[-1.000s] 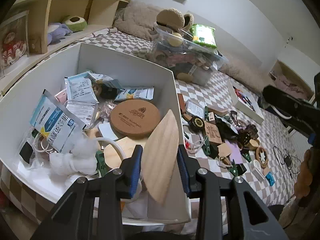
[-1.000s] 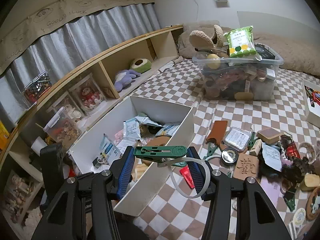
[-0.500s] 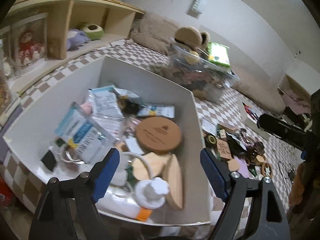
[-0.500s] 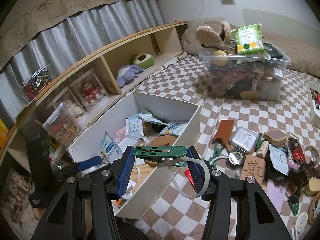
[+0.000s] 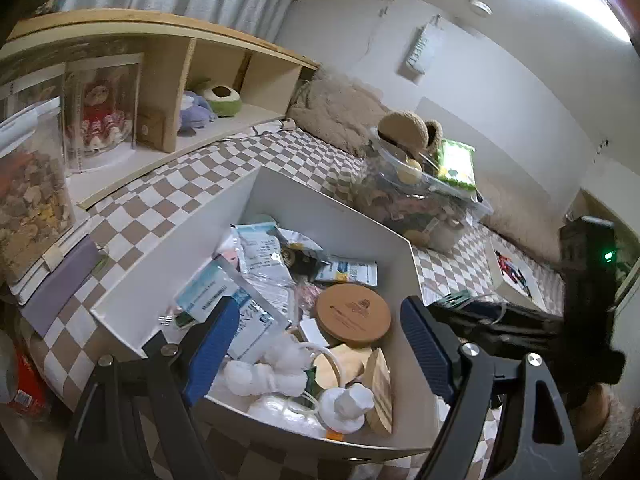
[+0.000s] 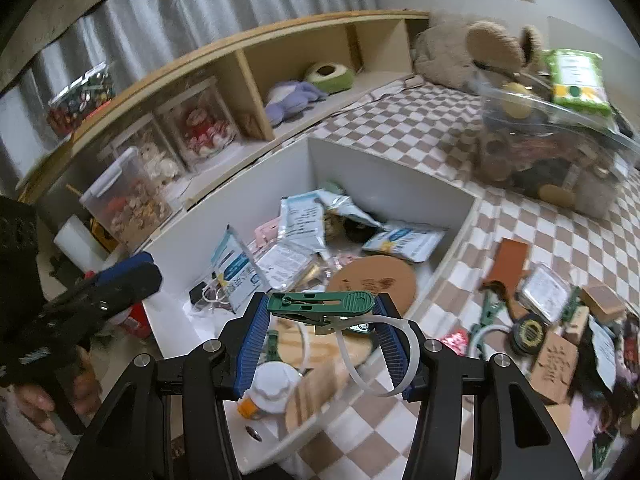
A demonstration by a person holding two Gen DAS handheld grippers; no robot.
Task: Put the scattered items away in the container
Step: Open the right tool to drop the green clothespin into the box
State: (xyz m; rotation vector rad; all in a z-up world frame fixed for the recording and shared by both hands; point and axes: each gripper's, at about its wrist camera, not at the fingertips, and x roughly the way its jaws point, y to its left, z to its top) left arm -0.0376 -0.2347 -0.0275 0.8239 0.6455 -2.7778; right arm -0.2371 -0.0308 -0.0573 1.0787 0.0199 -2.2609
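1. Checkered bedspread point(image 6: 532, 236), brown and white, serves as the work surface. Wooden shelf point(image 6: 248, 76) with jars and soft toys runs along the far left. Clear lidded bin point(image 6: 560, 148) stands far right.
2. Left gripper point(image 5: 316, 334): jaws wide apart, nothing between the pads; it hangs over the near end of the container. In the right wrist view it shows at the far left edge, clear of the drop zone.
3. White container point(image 6: 384, 178): open-topped box on the bedspread, left of the loose clutter. It holds foil packets, a round cork coaster point(image 6: 376, 284), a wooden piece point(image 5: 380, 384) and white soft items near the front wall.
4. Right gripper point(image 6: 320, 344): jaws clamped on the green clip point(image 6: 320, 306), held lengthwise between the pads, a white cord loop point(image 6: 380, 364) trailing from it. The clip sits above the container's near right corner; whether it is fully past the rim is hard to judge, the frame being blurred there.
5. Scattered items point(image 6: 548, 320): small boxes, tape roll, further clips, on the bedspread right of the container, not yet collected.
6. Handling note: carry the clip a little further left so both clip and trailing loop clear the right wall, lower over a bare patch near the coaster, then part the jaws. Releasing early risks the loop snagging on the rim.
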